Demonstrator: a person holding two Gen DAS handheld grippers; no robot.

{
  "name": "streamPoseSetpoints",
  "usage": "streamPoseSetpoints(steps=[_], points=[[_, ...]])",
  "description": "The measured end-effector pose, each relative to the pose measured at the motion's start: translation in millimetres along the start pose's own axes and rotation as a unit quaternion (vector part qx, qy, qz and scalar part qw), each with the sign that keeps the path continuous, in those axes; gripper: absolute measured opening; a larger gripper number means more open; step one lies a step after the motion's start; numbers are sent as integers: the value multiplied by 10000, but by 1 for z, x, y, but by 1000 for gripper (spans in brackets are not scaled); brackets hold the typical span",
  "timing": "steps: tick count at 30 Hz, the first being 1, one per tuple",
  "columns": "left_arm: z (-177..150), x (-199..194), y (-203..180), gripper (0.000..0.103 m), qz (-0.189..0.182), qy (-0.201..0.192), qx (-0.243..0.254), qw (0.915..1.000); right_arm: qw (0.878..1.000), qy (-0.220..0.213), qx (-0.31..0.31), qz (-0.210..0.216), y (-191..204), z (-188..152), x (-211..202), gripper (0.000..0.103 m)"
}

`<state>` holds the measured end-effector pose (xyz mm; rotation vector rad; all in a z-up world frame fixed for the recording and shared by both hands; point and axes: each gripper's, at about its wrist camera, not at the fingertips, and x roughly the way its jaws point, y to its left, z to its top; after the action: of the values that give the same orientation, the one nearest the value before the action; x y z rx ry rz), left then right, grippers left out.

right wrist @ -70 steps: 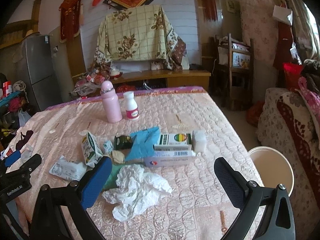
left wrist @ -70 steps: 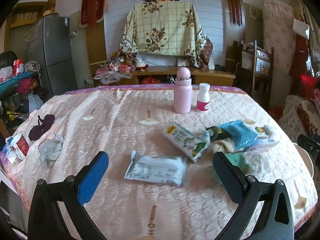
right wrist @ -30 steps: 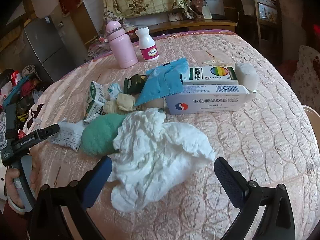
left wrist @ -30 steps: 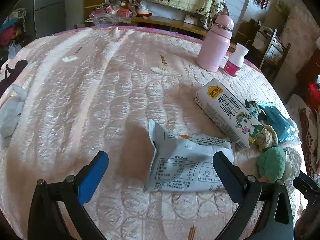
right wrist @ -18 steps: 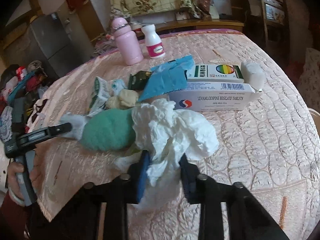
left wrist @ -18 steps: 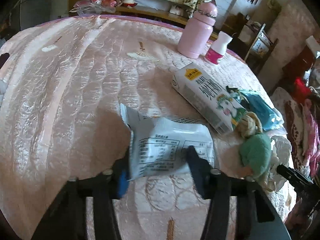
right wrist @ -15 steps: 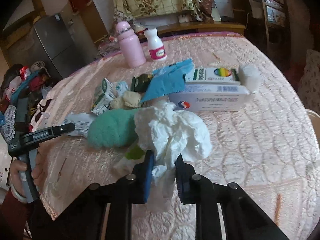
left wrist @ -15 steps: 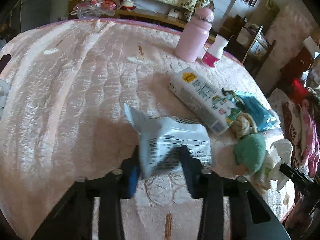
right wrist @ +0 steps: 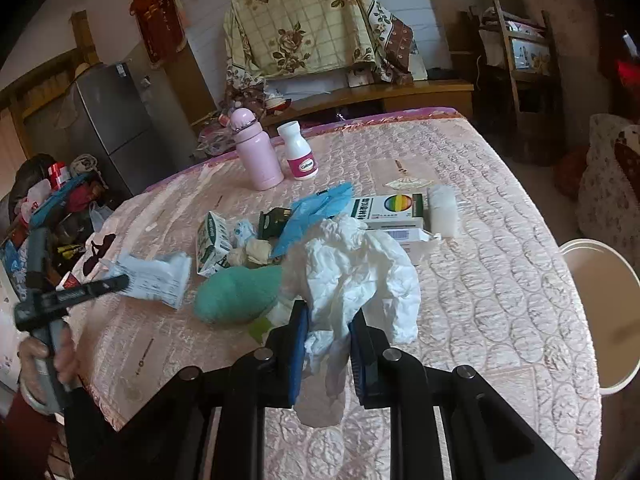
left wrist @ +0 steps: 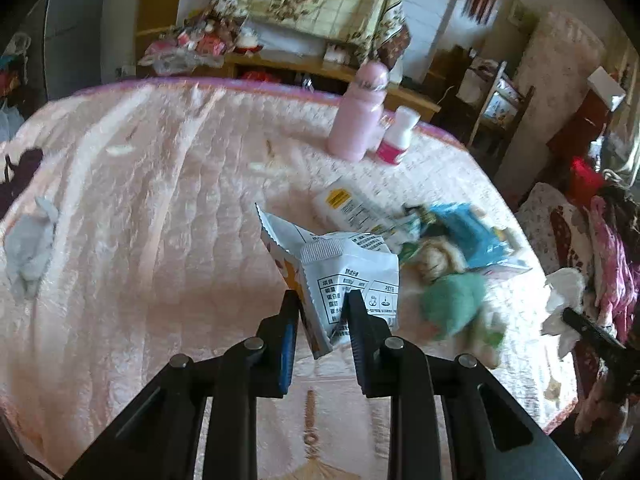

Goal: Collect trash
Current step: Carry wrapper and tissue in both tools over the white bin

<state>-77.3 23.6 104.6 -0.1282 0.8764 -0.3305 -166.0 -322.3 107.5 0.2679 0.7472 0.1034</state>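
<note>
My left gripper (left wrist: 322, 300) is shut on a white snack wrapper (left wrist: 344, 276) and holds it lifted above the pink quilted table (left wrist: 140, 220). It also shows in the right wrist view (right wrist: 160, 276), held by the left gripper (right wrist: 116, 282). My right gripper (right wrist: 328, 316) is shut on a crumpled white tissue (right wrist: 356, 276) and holds it above the table (right wrist: 500, 280). The tissue also shows at the right edge of the left wrist view (left wrist: 564, 300).
A green fuzzy ball (right wrist: 236, 292), a milk carton (right wrist: 212, 244), a blue wrapper (right wrist: 316, 212), medicine boxes (right wrist: 396, 208), a pink bottle (right wrist: 256, 152) and a white pill bottle (right wrist: 298, 152) are on the table. A white bin (right wrist: 596, 312) stands to the right, below the table edge.
Both grippers closed, the left on the snack wrapper and the right on the tissue, and both have lifted their items off the table.
</note>
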Motion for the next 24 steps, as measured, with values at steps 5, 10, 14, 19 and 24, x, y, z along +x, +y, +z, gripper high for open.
streamPoseSetpoints(steps=[5, 10, 14, 19, 24], points=[[13, -23, -28, 25, -188, -215, 236, 9993, 9999, -59, -11, -96, -10, 0, -8, 21], [21, -23, -78, 25, -527, -274, 561, 9967, 9995, -97, 109, -293, -30, 3, -14, 21], [20, -4, -123, 25, -765, -123, 777, 9940, 9985, -74, 158, -512, -47, 4, -17, 21], [15, 17, -182, 25, -1037, 19, 1056, 9890, 9958, -87, 124, -902, -70, 4, -22, 21], [5, 40, -242, 26, -1250, 227, 1278, 9836, 9921, -124, 230, -1227, -105, 6, -31, 21]])
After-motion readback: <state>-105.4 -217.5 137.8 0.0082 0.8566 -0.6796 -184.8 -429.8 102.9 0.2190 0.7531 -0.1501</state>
